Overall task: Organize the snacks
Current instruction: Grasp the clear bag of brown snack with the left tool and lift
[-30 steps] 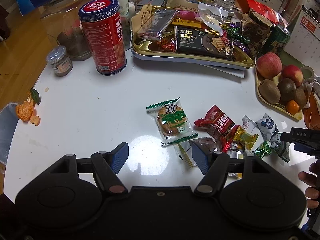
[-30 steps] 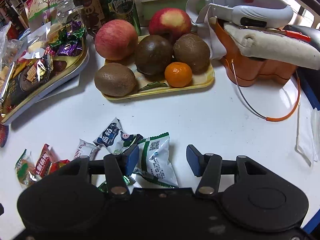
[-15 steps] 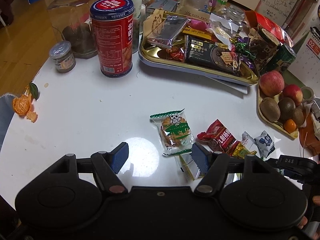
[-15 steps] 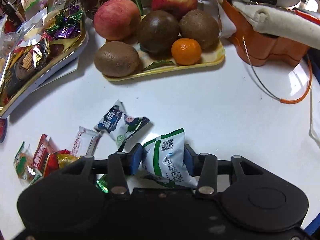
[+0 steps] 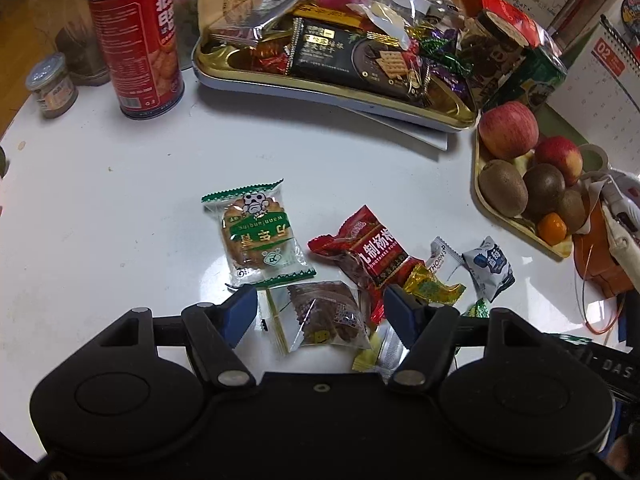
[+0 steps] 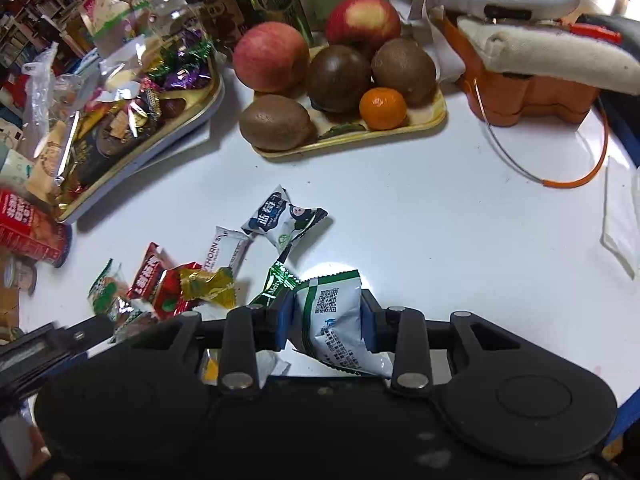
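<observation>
- My left gripper (image 5: 318, 312) is spread wide at lower centre, straddling a clear brown-biscuit packet (image 5: 322, 314) without touching it.
- My right gripper (image 6: 326, 320) is clenched on a white-green packet (image 6: 338, 320), lower centre of its frame.

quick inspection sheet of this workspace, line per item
surface: white table, glossy, crumbs near its left edge
job's things: loose snack packets beside the gold tray; clear brown-snack packet between the left fingers; white-green packet in the right
clutter: red tin, small jar, fruit tray of apples, kiwis, an orange
grippers: left gripper open around its packet; right gripper shut on its packet
cables: orange-and-grey wire loop by the orange holder
surroundings: calendar, crowded shelves
</observation>
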